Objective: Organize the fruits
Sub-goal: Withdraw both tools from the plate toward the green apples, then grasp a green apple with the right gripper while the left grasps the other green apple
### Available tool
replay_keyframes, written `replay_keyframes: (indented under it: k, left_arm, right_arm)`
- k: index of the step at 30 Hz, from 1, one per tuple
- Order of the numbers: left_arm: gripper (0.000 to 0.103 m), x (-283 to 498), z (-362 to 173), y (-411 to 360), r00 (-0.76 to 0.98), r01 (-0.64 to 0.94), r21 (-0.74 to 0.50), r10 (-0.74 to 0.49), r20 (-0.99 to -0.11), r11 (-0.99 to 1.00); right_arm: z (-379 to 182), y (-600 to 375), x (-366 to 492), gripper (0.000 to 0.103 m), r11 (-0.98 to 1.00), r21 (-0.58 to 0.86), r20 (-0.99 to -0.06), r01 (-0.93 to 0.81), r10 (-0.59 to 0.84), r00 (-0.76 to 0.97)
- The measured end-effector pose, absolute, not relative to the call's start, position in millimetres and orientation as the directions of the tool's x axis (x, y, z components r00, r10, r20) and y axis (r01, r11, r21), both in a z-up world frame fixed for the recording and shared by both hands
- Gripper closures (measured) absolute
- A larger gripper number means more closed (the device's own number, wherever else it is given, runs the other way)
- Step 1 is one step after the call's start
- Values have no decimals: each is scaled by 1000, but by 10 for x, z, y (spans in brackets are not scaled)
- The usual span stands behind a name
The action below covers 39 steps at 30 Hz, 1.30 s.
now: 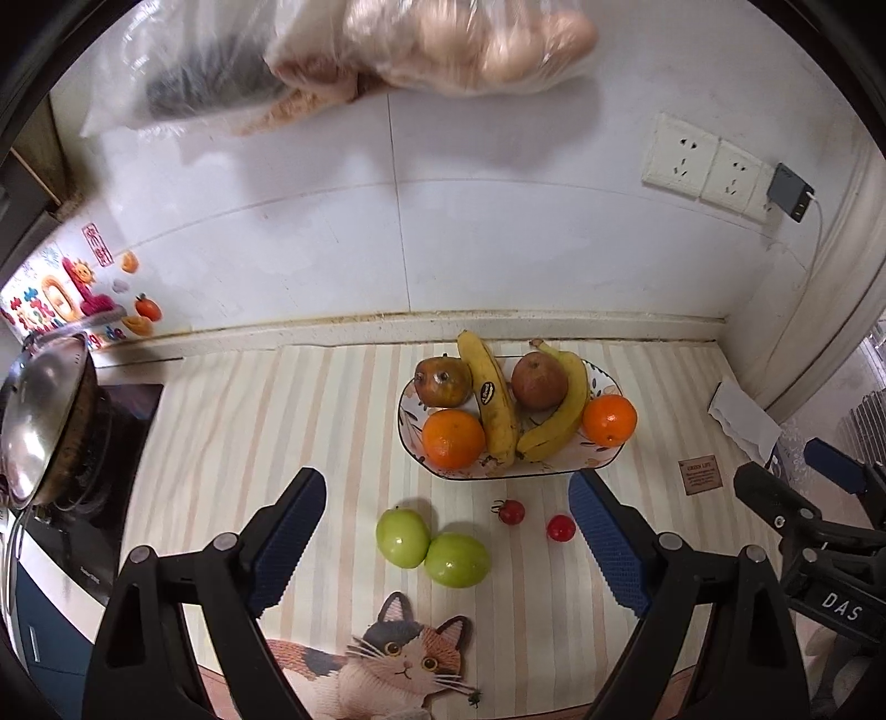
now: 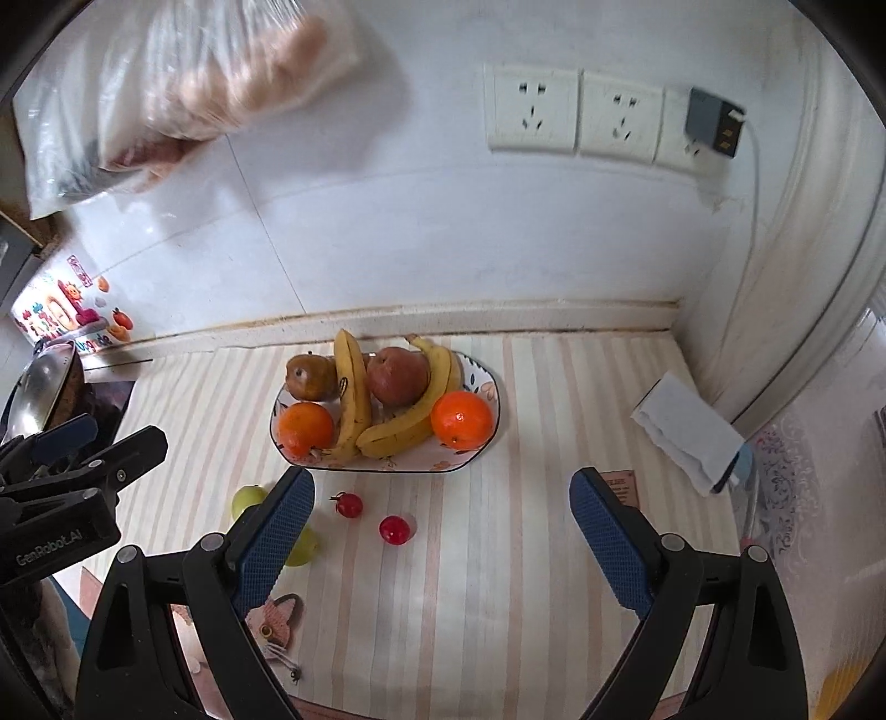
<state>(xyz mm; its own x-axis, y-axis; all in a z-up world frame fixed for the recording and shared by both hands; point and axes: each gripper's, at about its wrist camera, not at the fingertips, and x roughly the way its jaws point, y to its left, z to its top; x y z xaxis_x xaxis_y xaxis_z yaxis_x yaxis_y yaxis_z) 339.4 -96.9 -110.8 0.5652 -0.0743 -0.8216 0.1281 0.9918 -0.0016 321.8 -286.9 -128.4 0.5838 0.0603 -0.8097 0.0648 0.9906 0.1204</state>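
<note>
A patterned bowl [image 1: 554, 473] [image 2: 476, 451] near the wall holds two bananas [image 1: 493, 399] [image 2: 354, 399], two oranges [image 1: 453, 437] [image 2: 462, 419] and two brownish pears [image 1: 443, 381] [image 2: 397, 375]. In front of it on the striped mat lie two green apples [image 1: 403, 536] [image 2: 248, 499] and two small red tomatoes [image 1: 561, 528] [image 2: 395, 530]. My left gripper [image 1: 447, 543] hangs open above the apples and tomatoes, nothing between its blue pads. My right gripper [image 2: 442, 543] is open too, over bare mat to the right of the tomatoes; its left finger hides part of one apple.
A pot with a steel lid [image 1: 39, 421] sits on the stove at the left. A folded white paper [image 2: 686, 432] lies at the right by the wall corner. Wall sockets [image 2: 576, 116] with a plugged charger are above. A cat-shaped mat [image 1: 387, 659] lies near the front edge. Plastic bags [image 1: 387, 50] hang overhead.
</note>
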Motion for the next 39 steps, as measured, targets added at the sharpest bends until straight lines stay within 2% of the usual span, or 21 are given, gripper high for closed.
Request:
replay_keyframes:
  k: [5,9,17,23,26,30,32,39]
  left_arm:
    - [13,3275,-1091,-957,583,125,9,-66,-810,992]
    - [13,3298,-1246,-814,564,72,23,-22,-825,997]
    - [13,3480,-1946,-242,441,-57,148,158,-884,987]
    - [13,3595,-2394,34,339,-79,185,200,-919,980]
    - [13,3641,-2524,101,306,-79,171,187,-933,982]
    - [13,3749,-2686,145,244,-78,89,106,-964,993]
    - [13,3810,-2739,125,225,-76,58,73,-972,995]
    - [13,4128,-2986,-83,126,-47,-45,-38,-991,998]
  right_arm:
    - [-1186,-2872,3075,7,982,175,-795,76,95,599]
    - [-1390,-2784,3149,7,966,253,-821,51,186,539]
    - [-2479,-2203,3525,7,918,397,-867,8,373,330]
    - [-3208,-1562,3827,8,907,419,-887,-43,419,194]
    - [-3523,-1323,3918,10,907,417,-897,-54,421,133]
    - [-3717,-1159,3933,23,916,393,-907,-79,400,130]
    - [-3721,-1152,3909,37,919,382,-908,-92,392,146]
    - [-3684,-1347,3728,38,932,347,-922,-100,359,147]
